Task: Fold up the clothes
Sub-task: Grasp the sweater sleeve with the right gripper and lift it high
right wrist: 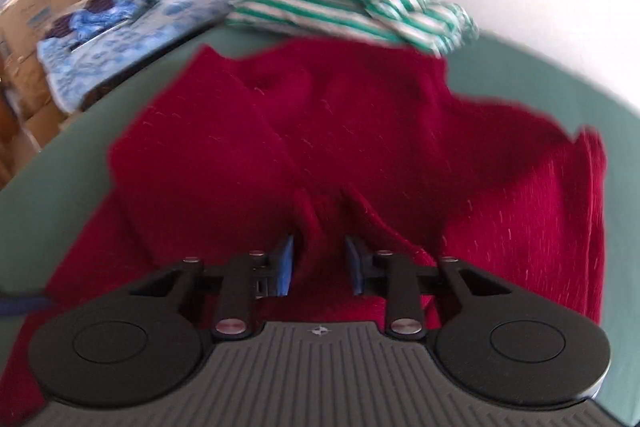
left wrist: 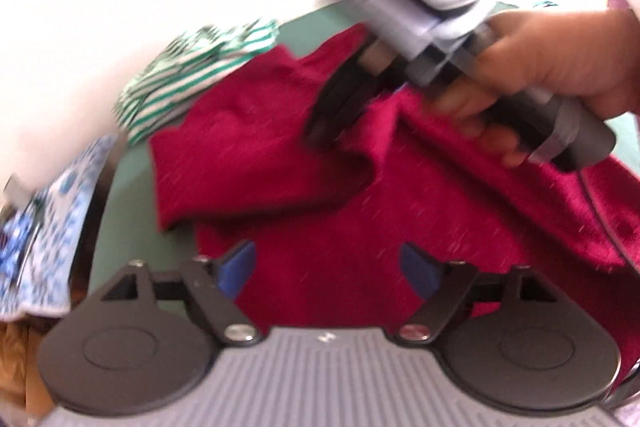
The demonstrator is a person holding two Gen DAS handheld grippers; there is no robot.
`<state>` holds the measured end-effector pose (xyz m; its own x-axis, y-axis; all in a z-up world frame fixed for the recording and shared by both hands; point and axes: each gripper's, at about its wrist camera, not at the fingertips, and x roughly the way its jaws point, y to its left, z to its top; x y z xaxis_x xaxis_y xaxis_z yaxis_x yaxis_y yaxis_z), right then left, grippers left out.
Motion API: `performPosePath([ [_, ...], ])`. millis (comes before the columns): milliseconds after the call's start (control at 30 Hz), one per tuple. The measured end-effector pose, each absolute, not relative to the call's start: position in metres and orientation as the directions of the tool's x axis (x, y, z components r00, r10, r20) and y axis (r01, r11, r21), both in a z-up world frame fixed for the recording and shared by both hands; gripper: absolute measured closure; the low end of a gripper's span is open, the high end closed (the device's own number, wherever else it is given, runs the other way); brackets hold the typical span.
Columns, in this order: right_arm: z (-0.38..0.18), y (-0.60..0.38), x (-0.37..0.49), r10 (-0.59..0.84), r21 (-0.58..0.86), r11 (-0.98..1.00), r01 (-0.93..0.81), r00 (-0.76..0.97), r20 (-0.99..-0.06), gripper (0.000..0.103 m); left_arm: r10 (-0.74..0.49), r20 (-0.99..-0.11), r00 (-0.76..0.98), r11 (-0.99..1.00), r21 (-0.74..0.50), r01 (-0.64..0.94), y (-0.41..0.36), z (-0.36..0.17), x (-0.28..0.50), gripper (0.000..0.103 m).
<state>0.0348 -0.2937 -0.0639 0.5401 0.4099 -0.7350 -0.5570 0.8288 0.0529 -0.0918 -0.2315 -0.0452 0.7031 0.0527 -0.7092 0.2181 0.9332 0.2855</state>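
Both wrist views, motion-blurred. The dark red knitted garment (right wrist: 360, 131) lies rumpled across my green table (right wrist: 532, 83), its lower part cut off by both frames, so its full outline cannot be made out. My right gripper (right wrist: 320, 263) has its blue pads (right wrist: 286, 265) closed narrowly on a raised ridge of this red fabric, which stands up between the jaws and hides the pad tips. In the left wrist view my right hand (left wrist: 540, 67) wraps the grey handle of that gripper above the garment, its fingers smeared by blur. My left gripper (left wrist: 328, 267) hovers over the red cloth with jaws wide apart and nothing between them. A green-and-white striped garment (right wrist: 352, 3) sits bunched at the table's far edge, touching the red one. A blue patterned cloth (right wrist: 120, 39) lies beyond the table's left side; its detail is unreadable.
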Motion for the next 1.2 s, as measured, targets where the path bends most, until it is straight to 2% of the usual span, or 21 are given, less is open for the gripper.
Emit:
performPosePath([
  [33,-0.059,-0.305,0.035,0.429,0.100,0.841,-0.532,0.543,-0.722,0.096,0.074,-0.712,0.698,0.936,0.291,0.197,-0.227,-0.046,-0.094,0.018],
  [67,-0.054,-0.317,0.035,0.448,0.147,0.850,-0.506,0.546,-0.708,0.099,0.094,-0.712,0.696,0.938,0.297,0.178,-0.223,-0.046,-0.096,0.018],
  [233,-0.010,-0.384,0.038,0.583,0.437,0.811,-0.389,0.606,-0.542,0.099,0.138,-0.723,0.677,0.956,0.277,0.101,-0.195,-0.049,-0.096,0.017],
  [367,0.041,-0.415,0.055,0.642,0.582,0.728,-0.362,0.659,-0.392,0.099,0.069,-0.778,0.624,0.987,0.144,0.071,-0.167,-0.051,-0.091,0.019],
  [500,0.089,-0.423,0.083,0.642,0.605,0.696,-0.388,0.713,-0.281,0.099,0.005,-0.786,0.618,0.998,0.046,0.050,-0.157,-0.048,-0.086,0.020],
  [633,0.131,-0.430,0.108,0.632,0.620,0.665,-0.417,0.756,-0.169,0.099,-0.010,-0.802,0.598,1.000,0.008,0.027,-0.159,-0.050,-0.084,0.035],
  [700,0.153,-0.434,0.120,0.623,0.626,0.649,-0.432,0.774,-0.112,0.099,0.039,-0.808,0.588,0.999,0.046,-0.003,-0.166,-0.051,-0.081,0.041],
  [733,0.163,-0.436,0.126,0.618,0.628,0.642,-0.440,0.781,-0.084,0.099,0.048,-0.805,0.591,0.999,0.053,-0.010,-0.169,-0.050,-0.081,0.050],
  [767,0.168,-0.441,0.130,0.615,0.631,0.635,-0.445,0.785,-0.065,0.099,0.056,-0.802,0.594,0.998,0.058,-0.016,-0.172,-0.048,-0.081,0.054],
  [833,0.176,-0.457,0.135,0.597,0.641,0.627,-0.443,0.801,-0.031,0.099,0.042,-0.809,0.586,0.999,0.044,-0.010,-0.178,-0.046,-0.079,0.078],
  [867,0.178,-0.466,0.137,0.587,0.649,0.621,-0.440,0.809,-0.012,0.099,0.042,-0.811,0.584,0.999,0.044,-0.011,-0.182,-0.044,-0.078,0.081],
  [1000,0.177,-0.510,0.141,0.540,0.671,0.615,-0.415,0.841,0.026,0.099,0.082,-0.790,0.607,0.994,0.113,0.013,-0.203,-0.036,-0.081,0.083],
  [1200,0.141,-0.578,0.128,0.472,0.706,0.625,-0.333,0.881,-0.003,0.099,0.045,-0.793,0.607,0.985,0.136,0.105,-0.234,-0.031,-0.081,0.079],
])
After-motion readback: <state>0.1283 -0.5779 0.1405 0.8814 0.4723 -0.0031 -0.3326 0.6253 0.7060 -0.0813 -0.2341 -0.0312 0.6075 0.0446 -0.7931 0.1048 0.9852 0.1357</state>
